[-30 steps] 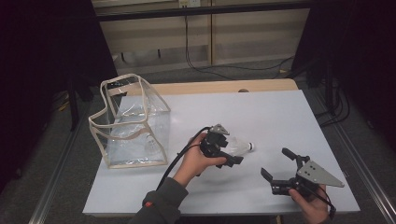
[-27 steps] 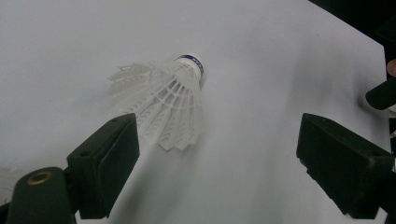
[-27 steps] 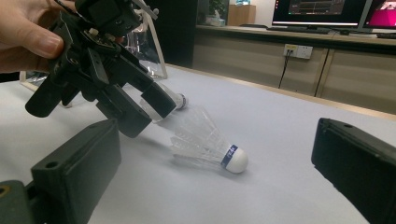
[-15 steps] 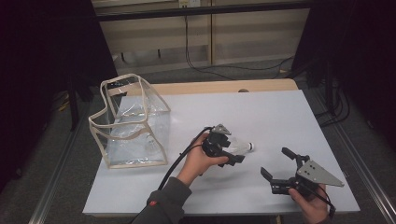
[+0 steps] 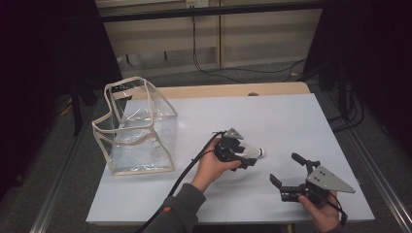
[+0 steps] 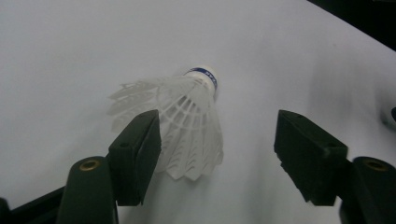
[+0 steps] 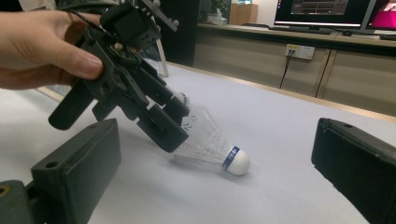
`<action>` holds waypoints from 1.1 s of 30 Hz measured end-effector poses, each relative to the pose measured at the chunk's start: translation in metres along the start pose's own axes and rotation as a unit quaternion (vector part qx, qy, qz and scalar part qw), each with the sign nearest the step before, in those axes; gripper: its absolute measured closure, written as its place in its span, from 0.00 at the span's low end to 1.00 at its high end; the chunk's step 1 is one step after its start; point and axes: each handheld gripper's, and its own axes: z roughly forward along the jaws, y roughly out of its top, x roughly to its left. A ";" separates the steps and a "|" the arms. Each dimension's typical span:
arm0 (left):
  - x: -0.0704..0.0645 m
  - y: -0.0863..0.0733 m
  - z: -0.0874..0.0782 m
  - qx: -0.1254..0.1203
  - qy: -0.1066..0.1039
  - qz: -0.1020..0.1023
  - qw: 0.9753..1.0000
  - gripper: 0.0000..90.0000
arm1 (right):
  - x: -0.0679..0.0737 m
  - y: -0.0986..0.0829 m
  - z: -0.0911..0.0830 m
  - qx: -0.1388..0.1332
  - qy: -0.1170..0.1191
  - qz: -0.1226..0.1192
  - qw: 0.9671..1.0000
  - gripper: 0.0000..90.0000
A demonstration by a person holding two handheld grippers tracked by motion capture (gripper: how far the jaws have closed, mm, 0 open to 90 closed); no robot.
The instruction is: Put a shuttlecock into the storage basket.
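A white plastic-skirted shuttlecock with a blue-banded cork tip (image 6: 189, 121) is lying on its side on the white table (image 5: 291, 121), between the spread jaws of the left gripper (image 5: 236, 154). Featherlight and easily crushed, it is probably best pinched gently near the stiff cork. The right gripper (image 5: 293, 174) is waiting nearby, released and empty.

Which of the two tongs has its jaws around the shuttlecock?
The left tongs: their open jaws straddle the shuttlecock's feather skirt. The right tongs stand apart, open over bare table.
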 end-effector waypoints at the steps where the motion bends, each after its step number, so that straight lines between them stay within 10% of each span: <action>1: 0.000 0.000 0.002 0.002 0.000 -0.002 1.000 0.36 | 0.000 0.000 -0.001 0.001 0.001 0.001 1.000 0.02; 33: 0.005 -0.003 0.029 -0.011 0.002 -0.005 1.000 0.77 | -0.002 -0.001 -0.002 0.001 -0.003 0.002 1.000 0.02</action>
